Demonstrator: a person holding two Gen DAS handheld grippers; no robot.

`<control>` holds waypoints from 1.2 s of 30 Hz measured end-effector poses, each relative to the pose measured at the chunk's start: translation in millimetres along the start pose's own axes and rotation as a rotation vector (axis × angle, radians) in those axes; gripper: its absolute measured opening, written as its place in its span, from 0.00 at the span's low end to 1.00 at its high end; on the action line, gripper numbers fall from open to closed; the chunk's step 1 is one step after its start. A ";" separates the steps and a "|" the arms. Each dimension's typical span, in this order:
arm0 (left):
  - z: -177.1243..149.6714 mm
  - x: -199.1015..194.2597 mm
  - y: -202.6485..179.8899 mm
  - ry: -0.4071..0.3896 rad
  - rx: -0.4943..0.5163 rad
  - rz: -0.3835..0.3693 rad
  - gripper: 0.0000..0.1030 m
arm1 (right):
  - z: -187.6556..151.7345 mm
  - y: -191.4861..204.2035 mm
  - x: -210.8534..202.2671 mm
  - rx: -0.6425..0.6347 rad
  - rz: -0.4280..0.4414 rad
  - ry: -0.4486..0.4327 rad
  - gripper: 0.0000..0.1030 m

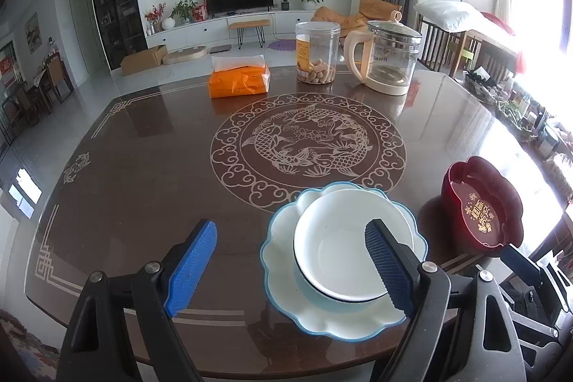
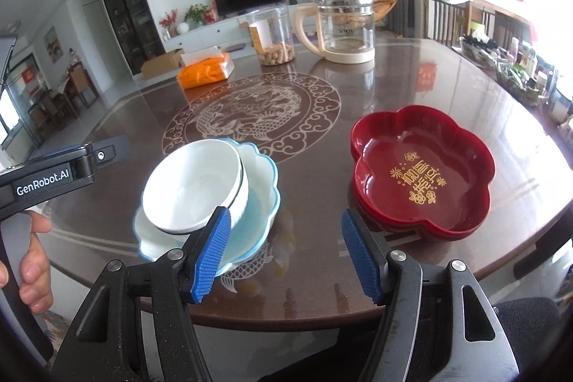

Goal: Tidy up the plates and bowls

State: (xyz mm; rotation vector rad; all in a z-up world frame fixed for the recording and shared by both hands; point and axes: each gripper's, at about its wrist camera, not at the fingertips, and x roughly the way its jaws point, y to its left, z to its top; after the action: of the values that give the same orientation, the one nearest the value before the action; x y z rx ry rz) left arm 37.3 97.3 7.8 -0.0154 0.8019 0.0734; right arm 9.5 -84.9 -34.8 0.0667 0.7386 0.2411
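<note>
The white bowl [image 2: 193, 192] sat nested in the scalloped plate [image 1: 286, 278], stacked for tidiness; the red dish [image 2: 422, 174] lay apart on the right. The left gripper [image 1: 290, 269] and the right gripper [image 2: 283, 255] both stood spread, empty.

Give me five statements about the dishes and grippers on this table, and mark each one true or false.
1. The white bowl sits in the blue-rimmed plate. True.
2. The red dish holds the white bowl. False: the red dish holds nothing.
3. The left gripper is clamped on the bowl. False: its jaws are wide open, gripping nothing.
4. The right gripper is open and empty. True.
5. The glass kettle stands at the far side of the table, beside the clear jar. True.
</note>
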 end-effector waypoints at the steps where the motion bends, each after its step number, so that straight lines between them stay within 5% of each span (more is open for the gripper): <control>1: -1.3 -1.8 0.4 -0.006 0.009 -0.009 0.82 | -0.1 1.9 -3.5 -0.007 -0.005 -0.020 0.66; 10: -23.4 -7.2 -0.1 -0.019 0.092 0.069 0.82 | -1.8 14.8 -18.5 -0.087 -0.131 -0.135 0.78; 15: -27.9 -7.4 8.7 0.005 0.058 0.032 0.82 | -4.7 6.7 -18.0 -0.054 -0.130 -0.132 0.78; 22: -29.6 -12.2 26.1 -0.014 -0.028 -0.022 0.82 | -5.9 4.7 -48.7 -0.052 -0.170 -0.274 0.78; 36: -34.8 -15.0 35.3 -0.031 -0.023 0.009 0.82 | -12.5 31.5 -55.9 -0.157 -0.262 -0.352 0.78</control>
State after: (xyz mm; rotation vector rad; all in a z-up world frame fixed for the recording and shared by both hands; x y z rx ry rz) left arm -0.6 130.1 -5.2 -0.0325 0.7706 0.0912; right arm -44.9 -68.1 -2.6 -0.1339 0.3704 0.0336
